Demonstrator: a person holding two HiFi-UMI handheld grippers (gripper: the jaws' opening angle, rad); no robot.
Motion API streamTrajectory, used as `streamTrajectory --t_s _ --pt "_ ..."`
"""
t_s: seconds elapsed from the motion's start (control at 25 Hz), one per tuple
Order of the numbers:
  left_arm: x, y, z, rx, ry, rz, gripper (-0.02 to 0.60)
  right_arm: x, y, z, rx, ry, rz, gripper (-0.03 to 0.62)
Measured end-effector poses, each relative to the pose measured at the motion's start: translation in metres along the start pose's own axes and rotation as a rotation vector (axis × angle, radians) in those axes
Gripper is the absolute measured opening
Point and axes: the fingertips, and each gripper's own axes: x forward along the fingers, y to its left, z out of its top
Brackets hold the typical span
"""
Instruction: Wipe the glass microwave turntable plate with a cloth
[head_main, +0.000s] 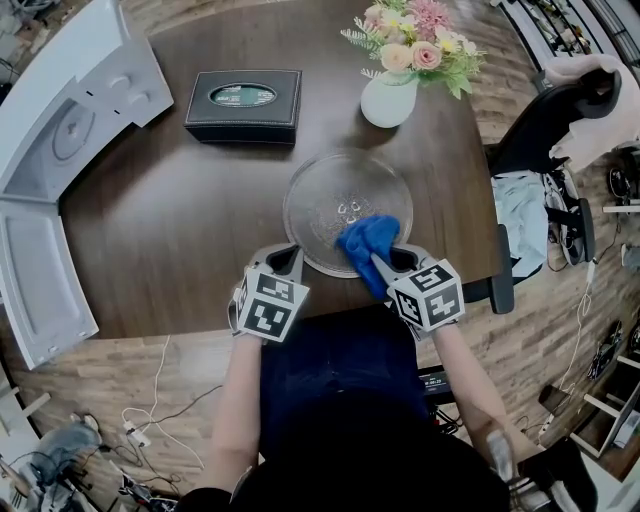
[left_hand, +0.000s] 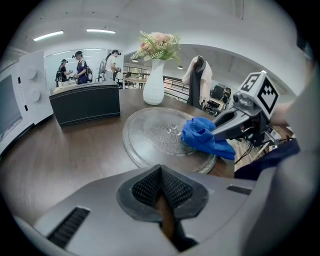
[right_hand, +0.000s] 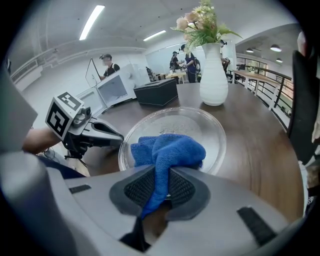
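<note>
The right gripper (right_hand: 160, 189) pinches the blue cloth (head_main: 366, 240) at the five o'clock edge of the glass plate (head_main: 325, 205). The left gripper (left_hand: 161, 186), jaws pressed together on nothing, is just beside its seven o'clock rim. A vase (head_main: 389, 100) stands beyond, at one o'clock.

txt: none legible | tissue box (head_main: 205, 118) oval label (head_main: 243, 95): too blurred to read

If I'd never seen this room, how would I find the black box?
Start at the dark wooden table. On its far side, left of the white vase of flowers, lies the black box. It is the only dark, square-cornered thing there, with an oval opening in its top.
</note>
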Motion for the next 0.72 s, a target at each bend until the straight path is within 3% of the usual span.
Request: streamTrajectory --t_s 0.72 --pt "0.000 0.000 -0.001 -0.008 0.009 0.007 0.003 -0.010 -0.051 0.012 0.015 -0.003 -0.092 0.052"
